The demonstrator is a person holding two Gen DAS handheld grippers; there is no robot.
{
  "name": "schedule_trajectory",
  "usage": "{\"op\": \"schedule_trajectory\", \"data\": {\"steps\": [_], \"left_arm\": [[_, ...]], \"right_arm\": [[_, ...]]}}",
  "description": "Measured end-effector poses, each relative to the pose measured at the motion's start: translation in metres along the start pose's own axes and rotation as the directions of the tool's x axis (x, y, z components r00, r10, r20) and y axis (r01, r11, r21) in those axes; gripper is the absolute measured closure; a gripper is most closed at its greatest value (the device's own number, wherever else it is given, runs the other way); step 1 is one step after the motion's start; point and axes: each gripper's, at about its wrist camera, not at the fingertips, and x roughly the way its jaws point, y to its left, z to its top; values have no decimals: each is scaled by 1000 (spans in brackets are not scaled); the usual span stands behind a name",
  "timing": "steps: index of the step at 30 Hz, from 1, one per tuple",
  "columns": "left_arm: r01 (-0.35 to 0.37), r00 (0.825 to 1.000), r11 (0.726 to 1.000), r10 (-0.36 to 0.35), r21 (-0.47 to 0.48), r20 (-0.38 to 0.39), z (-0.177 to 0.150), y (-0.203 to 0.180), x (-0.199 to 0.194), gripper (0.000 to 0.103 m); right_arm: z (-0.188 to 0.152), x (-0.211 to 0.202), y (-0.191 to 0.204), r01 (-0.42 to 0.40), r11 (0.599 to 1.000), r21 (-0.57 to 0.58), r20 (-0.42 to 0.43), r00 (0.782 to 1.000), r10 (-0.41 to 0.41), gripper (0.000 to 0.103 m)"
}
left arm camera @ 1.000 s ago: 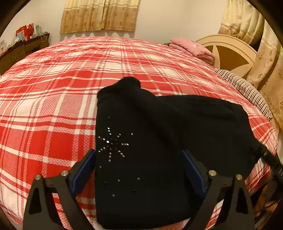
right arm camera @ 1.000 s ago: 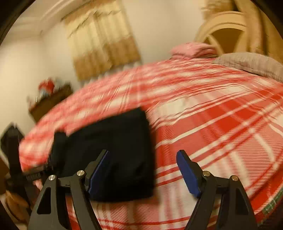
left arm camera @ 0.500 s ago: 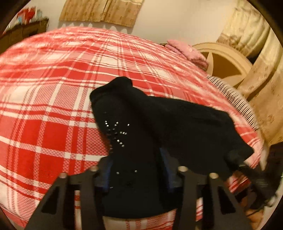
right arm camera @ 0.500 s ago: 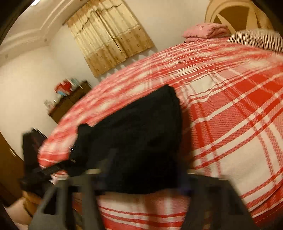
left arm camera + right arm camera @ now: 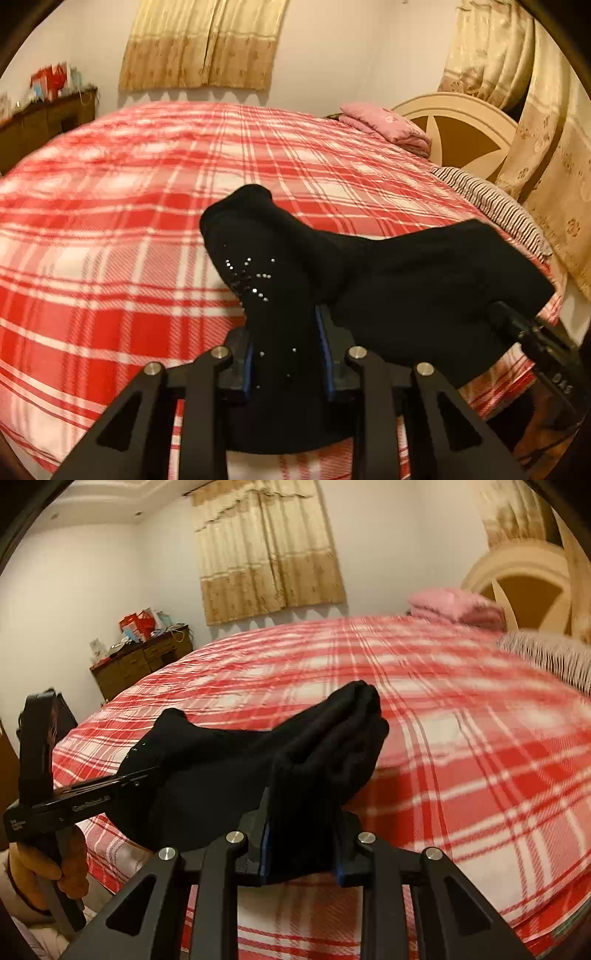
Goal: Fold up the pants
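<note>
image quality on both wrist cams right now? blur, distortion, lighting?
Left wrist view: warm indoor light, strong fisheye bend; bedspread smeared at the left edge, black pants lose fold detail, only the studs show. Right wrist view: same warm cast; pillows and the bedspread's far right are motion-blurred, while the right hand-held gripper shut on the pants is sharp.

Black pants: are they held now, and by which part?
Yes. Both grippers, left and right, grip the black pants at the near edge, one each end.
</note>
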Motion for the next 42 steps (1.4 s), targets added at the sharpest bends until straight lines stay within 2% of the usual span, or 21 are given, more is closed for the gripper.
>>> {"op": "schedule_trajectory", "data": {"steps": [1, 3, 11, 22, 27, 33, 42], "left_arm": [[-17, 1000, 1000, 17, 12, 10, 1, 0, -2, 77], [-34, 999, 999, 33, 26, 29, 3, 1, -7, 87], [-64, 997, 997, 62, 41, 49, 7, 8, -13, 88], [-68, 996, 998, 67, 13, 65, 10, 29, -22, 88], [-88, 993, 996, 88, 2, 79, 15, 42, -28, 88], [-143, 984, 989, 145, -27, 107, 25, 68, -38, 88], [-237, 956, 966, 250, -101, 151, 41, 123, -58, 88]], "right_arm": [[2, -1, 7, 5, 1000, -25, 6, 1000, -5, 77], [1, -4, 15, 4, 999, -34, 9, 1000, -4, 77], [12, -7, 26, -2, 999, -41, 11, 1000, 3, 77], [16, 1, 47, -5, 997, -82, -5, 1000, 5, 77], [24, 5, 63, -34, 995, -93, 2, 999, 34, 77], [42, 19, 92, -90, 990, -112, 31, 995, 94, 77], [70, 46, 150, -191, 965, -178, 42, 978, 202, 77]]}}
